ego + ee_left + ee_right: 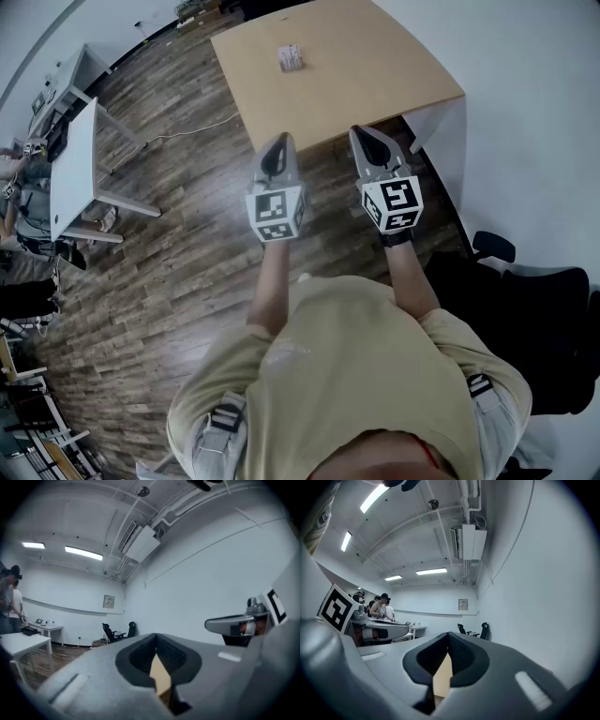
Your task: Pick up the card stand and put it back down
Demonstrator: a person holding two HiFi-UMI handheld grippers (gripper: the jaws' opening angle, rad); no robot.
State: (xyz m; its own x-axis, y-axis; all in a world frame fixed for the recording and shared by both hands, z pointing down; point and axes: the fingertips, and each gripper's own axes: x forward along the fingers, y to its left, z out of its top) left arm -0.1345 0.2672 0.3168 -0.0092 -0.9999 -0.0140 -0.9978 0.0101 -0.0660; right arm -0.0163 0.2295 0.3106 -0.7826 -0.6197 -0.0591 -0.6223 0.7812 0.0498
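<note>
The card stand (290, 57) is seen upright on the far part of the tabletop (375, 66), well apart from both grippers and untouched, so the task is judged not yet begun. The left gripper (277, 148) and the right gripper (367, 142) are held level, side by side, just short of the tabletop's near edge; this is taken as a ready pose from which a reach across the wood can be made. In each gripper view the jaws are shown clenched tip to tip, with nothing grasped, and only a sliver of tan tabletop is seen through the gap behind the tips. The jaws would have to be released before the stand could be taken. As for writing, only black-and-white square markers are carried on the left cube (276, 214) and the right cube (392, 203); no words are borne by them. Print on the stand is too small to be read, and a framed notice (108, 602) on the far wall cannot be made out either.
</note>
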